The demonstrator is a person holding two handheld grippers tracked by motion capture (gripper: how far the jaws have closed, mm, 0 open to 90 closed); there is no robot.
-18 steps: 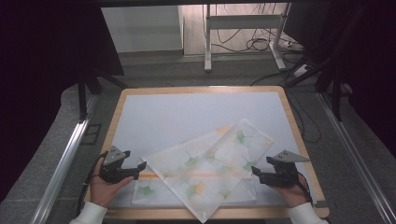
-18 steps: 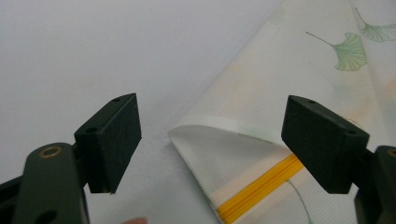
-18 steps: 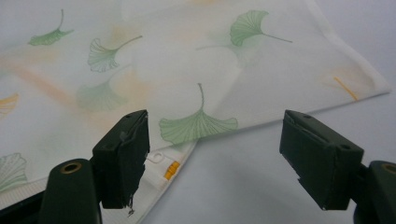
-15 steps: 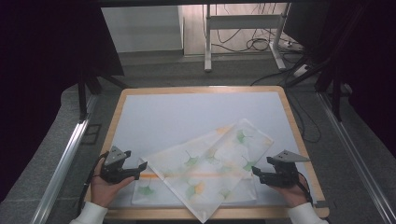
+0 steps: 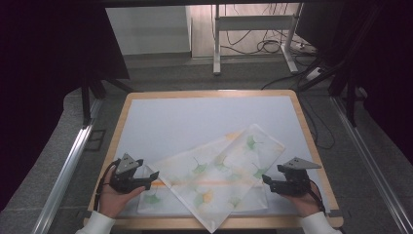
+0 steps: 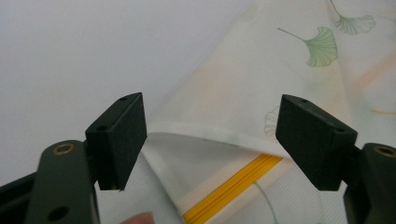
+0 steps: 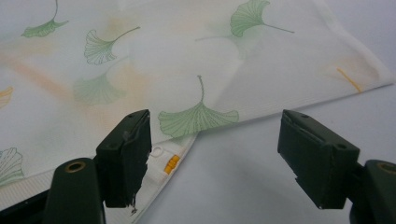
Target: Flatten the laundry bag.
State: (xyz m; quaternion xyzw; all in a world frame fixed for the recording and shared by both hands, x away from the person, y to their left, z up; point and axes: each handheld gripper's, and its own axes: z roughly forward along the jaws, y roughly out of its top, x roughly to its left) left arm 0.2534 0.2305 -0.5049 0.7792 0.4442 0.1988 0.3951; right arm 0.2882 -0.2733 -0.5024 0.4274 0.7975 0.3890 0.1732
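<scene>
High view: folded ginkgo-print cloth [image 5: 214, 178] lies along the desk's [image 5: 195, 117] near edge, one corner overhanging it. Left gripper [image 5: 151, 178] and right gripper [image 5: 267, 181] flank it, jaws spread, nothing pinched. Grey floor [image 5: 204, 73], cables [image 5: 265, 46] beyond. Layout unchanged from earlier frame.

Left tool [image 5: 155, 175]: drawn slightly back toward the worktop's near-left corner, jaws apart at the cloth's [image 5: 219, 170] folded edge.
Right tool [image 5: 267, 180]: barely shifted.
Cloth: folded edge looks slightly resettled.
</scene>
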